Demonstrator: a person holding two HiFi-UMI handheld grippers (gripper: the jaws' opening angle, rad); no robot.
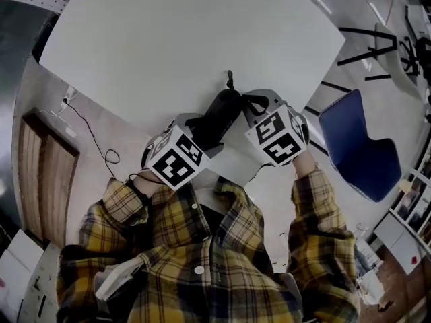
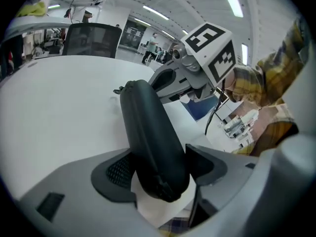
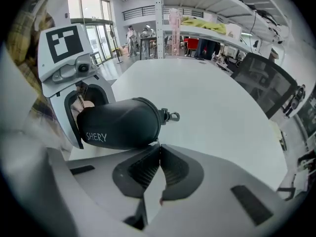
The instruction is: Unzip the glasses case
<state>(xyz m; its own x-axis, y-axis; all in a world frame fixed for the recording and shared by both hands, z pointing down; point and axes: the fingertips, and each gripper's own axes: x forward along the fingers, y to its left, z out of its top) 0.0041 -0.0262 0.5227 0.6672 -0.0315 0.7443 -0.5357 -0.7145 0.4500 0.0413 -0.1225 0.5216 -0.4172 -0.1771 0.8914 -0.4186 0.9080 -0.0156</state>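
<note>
Over the white desk (image 1: pixel 168 39), the glasses case (image 1: pixel 219 116) runs lengthwise away from the person, clip end (image 1: pixel 230 81) farthest; left tongs (image 2: pixel 159 169) clamp its near end, right tongs (image 3: pixel 159 152) pinched together.

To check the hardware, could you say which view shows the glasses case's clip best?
The right gripper view: the clip stands sharp against the white table. The head view shows it tiny; the left gripper view shows only a sliver.

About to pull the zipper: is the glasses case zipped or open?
Zipped: glasses case shows no seam gap in either gripper view.
</note>
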